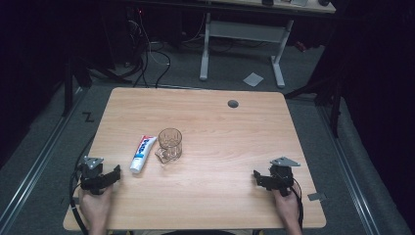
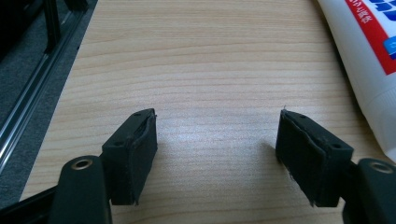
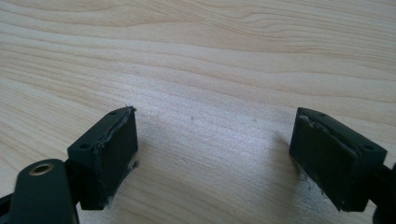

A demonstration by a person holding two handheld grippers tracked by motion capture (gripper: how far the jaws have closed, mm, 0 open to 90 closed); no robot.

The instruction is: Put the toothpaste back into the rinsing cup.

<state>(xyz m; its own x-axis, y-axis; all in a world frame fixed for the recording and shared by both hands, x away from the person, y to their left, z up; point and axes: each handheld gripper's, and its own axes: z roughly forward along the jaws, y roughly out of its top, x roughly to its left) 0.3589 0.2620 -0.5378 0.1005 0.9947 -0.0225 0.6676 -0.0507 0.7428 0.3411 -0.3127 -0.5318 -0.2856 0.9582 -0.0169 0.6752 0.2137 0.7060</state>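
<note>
**Pale wood table, dark room**

Wood-grain table (image 1: 220, 196) stands on grey carpet; a white desk frame (image 1: 242, 34) lies far behind. One toothpaste tube (image 1: 142, 153) lies left of one glass mug (image 1: 169, 145), which looks empty. Left gripper (image 1: 117, 172) and right gripper (image 1: 255, 175) both rest released, near corners, grasping nothing.

We held the left gripper (image 1: 116, 172) in our left hand (image 1: 95, 205) low at our near left, its jaws wide apart with nothing between them. Our right hand (image 1: 287, 208) held the right gripper (image 1: 256, 177) at our near right, jaws likewise spread wide and empty.
</note>
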